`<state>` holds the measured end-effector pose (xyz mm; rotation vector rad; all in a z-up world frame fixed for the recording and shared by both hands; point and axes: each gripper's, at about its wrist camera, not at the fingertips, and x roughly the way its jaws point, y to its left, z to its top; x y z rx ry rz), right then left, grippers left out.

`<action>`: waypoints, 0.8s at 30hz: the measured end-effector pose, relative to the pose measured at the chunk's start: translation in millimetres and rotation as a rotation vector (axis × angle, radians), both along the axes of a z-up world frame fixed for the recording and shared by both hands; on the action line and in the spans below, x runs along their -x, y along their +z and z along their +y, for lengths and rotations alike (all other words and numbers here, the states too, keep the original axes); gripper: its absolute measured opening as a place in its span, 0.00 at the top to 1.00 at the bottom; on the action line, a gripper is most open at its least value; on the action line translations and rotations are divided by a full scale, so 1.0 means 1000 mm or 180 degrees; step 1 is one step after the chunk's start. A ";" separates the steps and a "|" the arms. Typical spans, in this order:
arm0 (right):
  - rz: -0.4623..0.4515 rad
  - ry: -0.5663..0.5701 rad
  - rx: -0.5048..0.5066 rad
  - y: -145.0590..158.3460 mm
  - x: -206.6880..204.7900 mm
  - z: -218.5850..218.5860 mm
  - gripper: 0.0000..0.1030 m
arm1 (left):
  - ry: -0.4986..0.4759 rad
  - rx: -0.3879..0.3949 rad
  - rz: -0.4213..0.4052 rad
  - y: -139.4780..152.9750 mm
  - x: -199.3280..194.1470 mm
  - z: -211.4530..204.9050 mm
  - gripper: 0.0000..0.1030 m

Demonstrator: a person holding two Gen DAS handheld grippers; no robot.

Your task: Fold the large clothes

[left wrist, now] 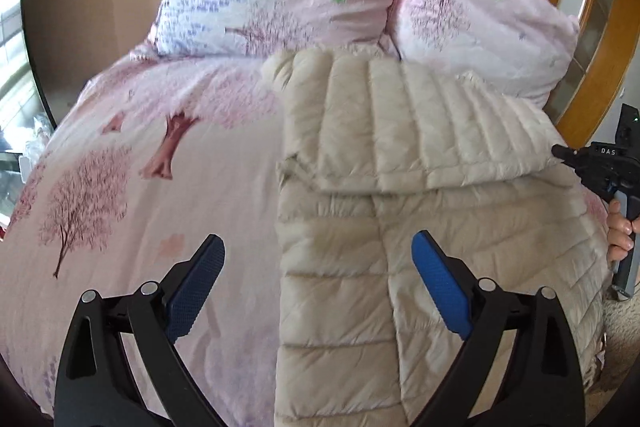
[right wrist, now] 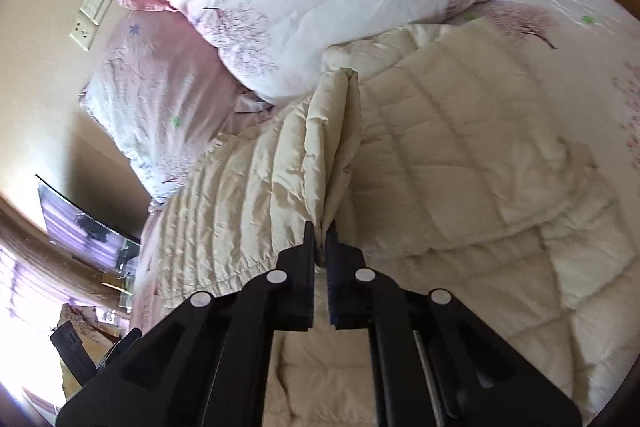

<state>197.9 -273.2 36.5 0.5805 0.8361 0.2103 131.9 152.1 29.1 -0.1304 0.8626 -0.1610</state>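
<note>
Left gripper (left wrist: 318, 283), black frame with blue textured pads: jaws spread wide, nothing between the pads, angled downward above the surface. Left pad (left wrist: 196, 291) looks dark in shadow, right pad (left wrist: 440, 287) bright blue.

Right gripper (right wrist: 320, 231), same black frame: jaws closed tight, pinching a thin fold of cream quilted jacket (right wrist: 320, 155) at the tips, also angled down and rolled sideways. In the left wrist view it enters from the right edge (left wrist: 560, 151), with the person's hand (left wrist: 620, 231) wrapped around its grey handle.
</note>
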 end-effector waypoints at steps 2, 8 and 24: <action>0.0103 -0.0010 0.0010 -0.007 -0.001 -0.003 0.95 | -0.0042 0.0064 0.0110 -0.005 -0.001 0.004 0.07; 0.0304 -0.0063 -0.0028 -0.026 -0.003 -0.006 0.95 | -0.0066 0.0152 0.0276 -0.016 0.005 0.013 0.07; 0.0306 0.0117 0.0161 -0.020 0.035 -0.029 0.48 | -0.0202 0.0522 0.0401 -0.028 0.035 0.026 0.07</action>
